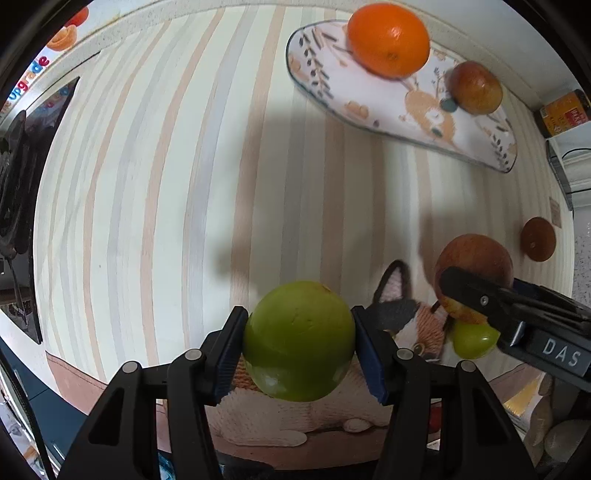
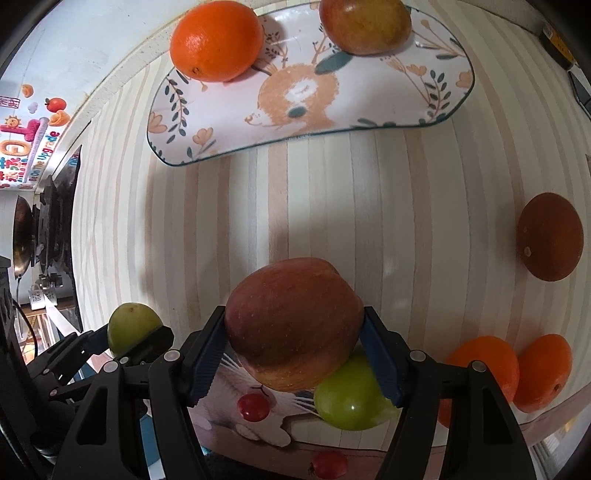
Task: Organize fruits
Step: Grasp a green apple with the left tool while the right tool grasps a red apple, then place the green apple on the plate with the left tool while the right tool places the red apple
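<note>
My left gripper [image 1: 300, 339] is shut on a green apple [image 1: 299, 339] and holds it above the striped tablecloth. My right gripper [image 2: 293, 350] is shut on a red apple [image 2: 291, 325]; it also shows in the left wrist view [image 1: 474, 273]. A patterned plate [image 2: 295, 110] lies ahead with an orange [image 2: 218, 40] and a red-yellow apple [image 2: 364, 24] on it. The plate [image 1: 369, 92] shows far right in the left wrist view. A second green apple [image 2: 351, 398] lies under the red apple.
A brown round fruit [image 2: 550, 242] lies at the right. Two oranges [image 2: 509, 373] sit at the near right. Small red cherries [image 2: 253, 406] lie on the cat-print mat near the table edge. A yellow tin [image 1: 563, 114] stands at the far right.
</note>
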Tool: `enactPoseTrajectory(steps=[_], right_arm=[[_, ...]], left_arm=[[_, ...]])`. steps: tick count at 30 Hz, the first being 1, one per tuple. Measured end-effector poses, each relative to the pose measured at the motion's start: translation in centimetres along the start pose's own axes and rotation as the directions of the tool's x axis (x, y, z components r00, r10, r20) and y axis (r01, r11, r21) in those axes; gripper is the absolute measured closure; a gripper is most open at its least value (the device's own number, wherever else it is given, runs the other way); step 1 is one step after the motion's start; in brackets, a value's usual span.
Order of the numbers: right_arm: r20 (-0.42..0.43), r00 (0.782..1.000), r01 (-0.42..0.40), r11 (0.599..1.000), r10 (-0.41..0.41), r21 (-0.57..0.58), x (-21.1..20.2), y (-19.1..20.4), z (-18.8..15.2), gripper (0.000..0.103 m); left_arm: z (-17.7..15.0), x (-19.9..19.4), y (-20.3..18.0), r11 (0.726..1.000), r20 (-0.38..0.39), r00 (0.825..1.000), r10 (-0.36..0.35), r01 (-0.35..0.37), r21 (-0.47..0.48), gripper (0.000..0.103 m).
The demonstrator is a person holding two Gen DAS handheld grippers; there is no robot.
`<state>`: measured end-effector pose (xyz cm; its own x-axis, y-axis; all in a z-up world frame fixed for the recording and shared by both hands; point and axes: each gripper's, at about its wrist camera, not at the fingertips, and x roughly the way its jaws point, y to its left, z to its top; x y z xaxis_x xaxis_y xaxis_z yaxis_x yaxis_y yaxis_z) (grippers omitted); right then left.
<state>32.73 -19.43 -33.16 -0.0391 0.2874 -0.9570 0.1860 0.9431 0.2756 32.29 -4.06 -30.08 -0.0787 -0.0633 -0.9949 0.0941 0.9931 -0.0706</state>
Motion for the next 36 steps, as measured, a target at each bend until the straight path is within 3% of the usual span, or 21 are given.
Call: enactPoseTrajectory(steps=[12, 17, 21, 28, 36], right_arm=[[0.074, 0.996, -0.041, 0.999, 0.041, 0.009, -4.0, -0.5, 1.6, 0.031], [0.12, 0.991, -0.069, 0.997, 0.065, 0.029, -6.4, -1.3, 3.3, 0.031], [0.166, 0.984, -0.069, 0.996, 0.058, 0.059, -8.2, -2.4, 5.5, 0.031], [0.206, 0.978, 0.013, 0.995, -0.034, 0.103, -8.2, -4.4, 9.9, 0.031], [0.18, 0.973, 0.125, 0.987, -0.141, 0.1, -6.0, -6.3, 11.9, 0.03]], left_arm=[[2.5, -4.9, -0.5, 0.997, 0.066, 0.995, -0.074, 0.074, 0.009, 0.049], [5.5, -7.1, -0.1, 0.989, 0.092, 0.986, -0.142, 0.144, -0.018, 0.049], [9.1, -8.2, 0.3, 0.99, 0.134, 0.983, -0.13, 0.135, -0.034, 0.049], [15.0, -5.5, 0.2, 0.995, 0.125, 0.989, -0.085, 0.091, -0.042, 0.049], [17.3, -1.7, -0.3, 0.997, 0.046, 0.997, -0.063, 0.065, -0.041, 0.049]])
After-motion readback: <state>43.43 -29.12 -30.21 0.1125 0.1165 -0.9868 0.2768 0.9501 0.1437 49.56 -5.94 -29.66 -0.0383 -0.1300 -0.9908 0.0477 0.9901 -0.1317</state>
